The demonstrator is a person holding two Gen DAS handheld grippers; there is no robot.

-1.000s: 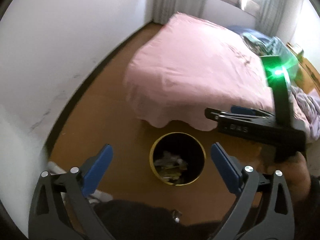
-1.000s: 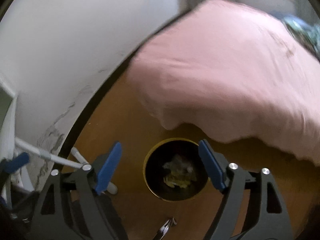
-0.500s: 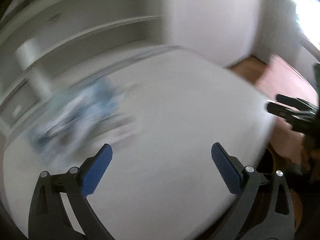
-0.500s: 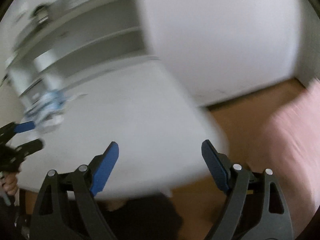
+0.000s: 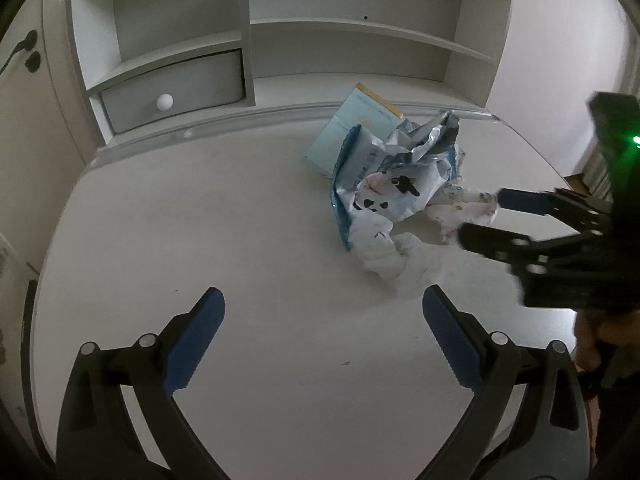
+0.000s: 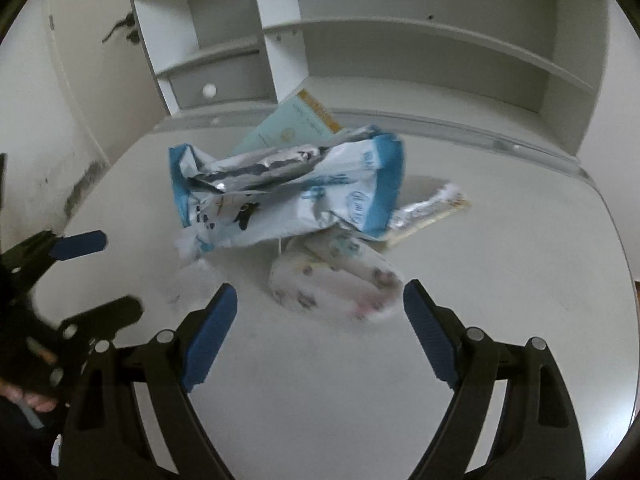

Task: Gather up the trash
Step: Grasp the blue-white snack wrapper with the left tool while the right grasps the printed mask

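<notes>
A pile of trash lies on a white desk. On top is a crumpled blue-and-white foil bag with a cow print. Beside it lie a crumpled white tissue, a printed white wrapper and a pale blue flat box. A foil-lined wrapper sticks out on the right. My left gripper is open and empty over the desk, near the tissue. My right gripper is open and empty, just short of the printed wrapper; it also shows in the left wrist view.
A white hutch with shelves and a small drawer with a round knob stands at the back of the desk. A white wall is at the left. The desk's right edge drops to a wooden floor.
Both grippers swung away from the yellow-rimmed bin on the floor by the bed and now face the desk and its trash pile. Both stayed open.
</notes>
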